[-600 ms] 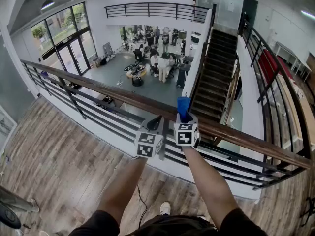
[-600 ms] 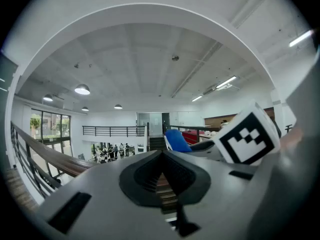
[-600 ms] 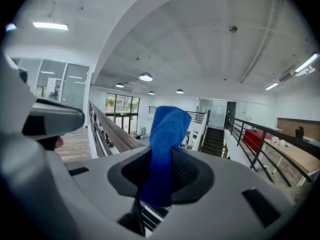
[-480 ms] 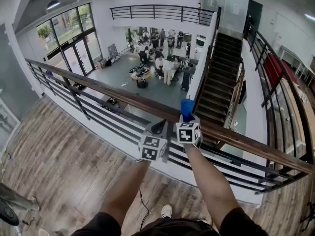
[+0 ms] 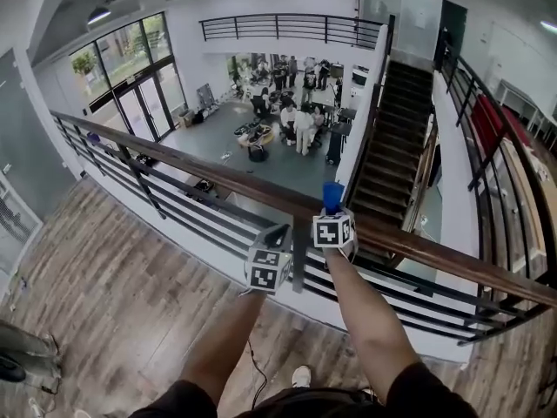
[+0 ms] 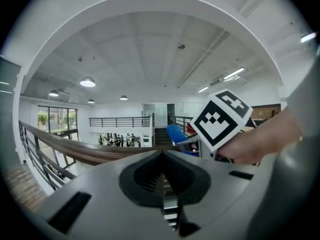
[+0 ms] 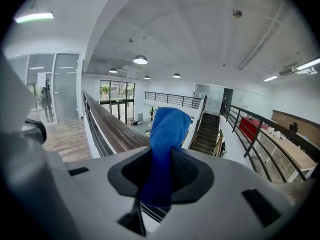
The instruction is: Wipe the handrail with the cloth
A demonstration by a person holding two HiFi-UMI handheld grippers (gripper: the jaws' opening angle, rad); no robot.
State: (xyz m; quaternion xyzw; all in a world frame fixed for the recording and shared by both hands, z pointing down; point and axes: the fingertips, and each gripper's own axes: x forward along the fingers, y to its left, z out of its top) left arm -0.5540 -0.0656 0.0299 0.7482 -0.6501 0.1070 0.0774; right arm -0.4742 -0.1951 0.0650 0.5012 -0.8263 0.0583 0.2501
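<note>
My right claw [image 7: 160, 176], pinching the cloth [image 7: 167, 131], has dipped closer to the handrail [image 5: 218, 179], so wiping looks ready to start; my left claw [image 6: 162, 179] hangs pressed together, empty, just below it.

Grey left tool [image 5: 278, 233] and right tool [image 5: 331, 212] carry black-and-white marker cubes [image 5: 267, 268]; dark sleeves [image 5: 419, 392], white shoe [image 5: 302, 376].

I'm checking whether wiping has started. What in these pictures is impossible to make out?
- Whether the cloth touches the handrail: in the head view the marker cube of the right claw covers the spot; in the right gripper view the claw's body cuts it off.
- The cloth's lower end: right gripper view, sunk between the jaws.
- The people downstairs: head view, too small for detail.
</note>
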